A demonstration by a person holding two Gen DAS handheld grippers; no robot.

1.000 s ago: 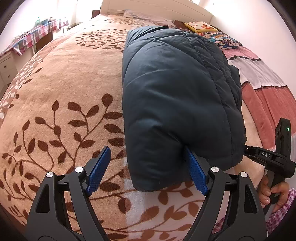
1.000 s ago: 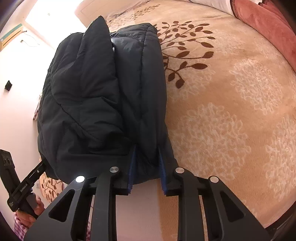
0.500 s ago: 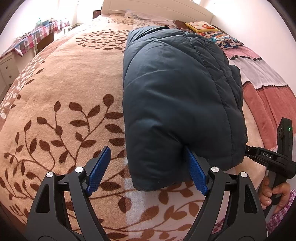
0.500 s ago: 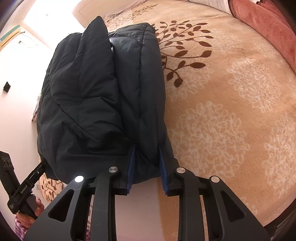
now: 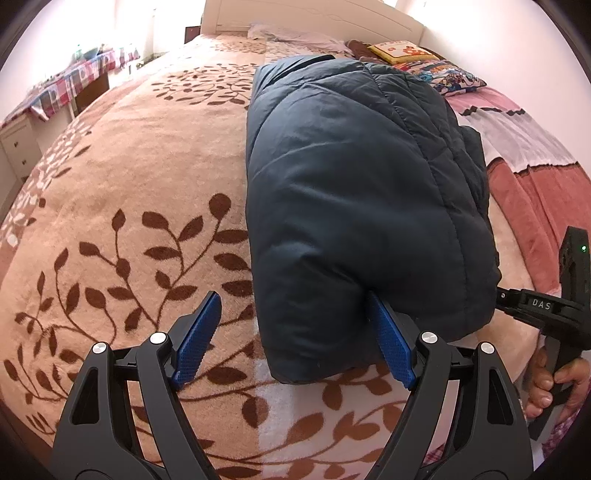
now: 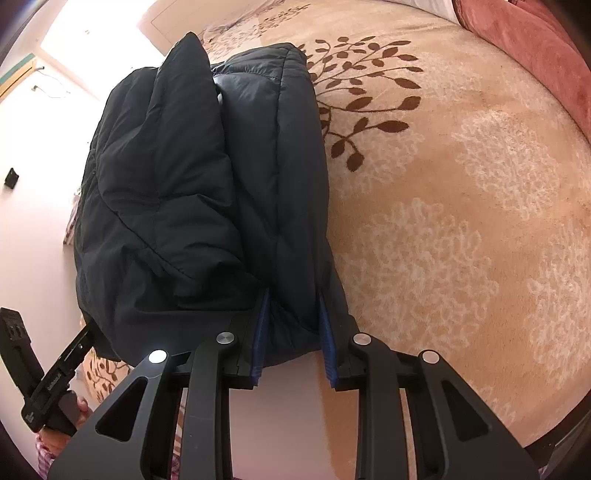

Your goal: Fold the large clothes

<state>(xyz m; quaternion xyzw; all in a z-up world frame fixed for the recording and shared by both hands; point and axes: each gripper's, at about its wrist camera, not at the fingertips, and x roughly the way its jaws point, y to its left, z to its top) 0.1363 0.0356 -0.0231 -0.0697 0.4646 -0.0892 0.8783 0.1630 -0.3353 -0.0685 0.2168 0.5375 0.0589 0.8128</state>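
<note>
A dark navy puffer jacket (image 5: 354, 199) lies folded in a thick bundle on the bed's leaf-patterned blanket (image 5: 140, 192). My left gripper (image 5: 295, 332) is open at the bundle's near end; its right pad touches the jacket's underside and its left pad is over bare blanket. My right gripper (image 6: 291, 328) is shut on a fold of the jacket (image 6: 207, 192) at the opposite near corner. The right gripper's body and the hand holding it show at the right edge of the left wrist view (image 5: 546, 306).
Pillows (image 5: 436, 62) and a white headboard (image 5: 314, 18) are at the bed's far end. A pink and red striped quilt (image 5: 524, 162) lies to the right. A dresser with a plaid cloth (image 5: 55, 88) stands at the left. A red cushion (image 6: 524, 48) is at the right wrist view's top right.
Almost nothing has moved. The jacket bundle and both grippers hold the same positions, with only a slight shift of the views.
</note>
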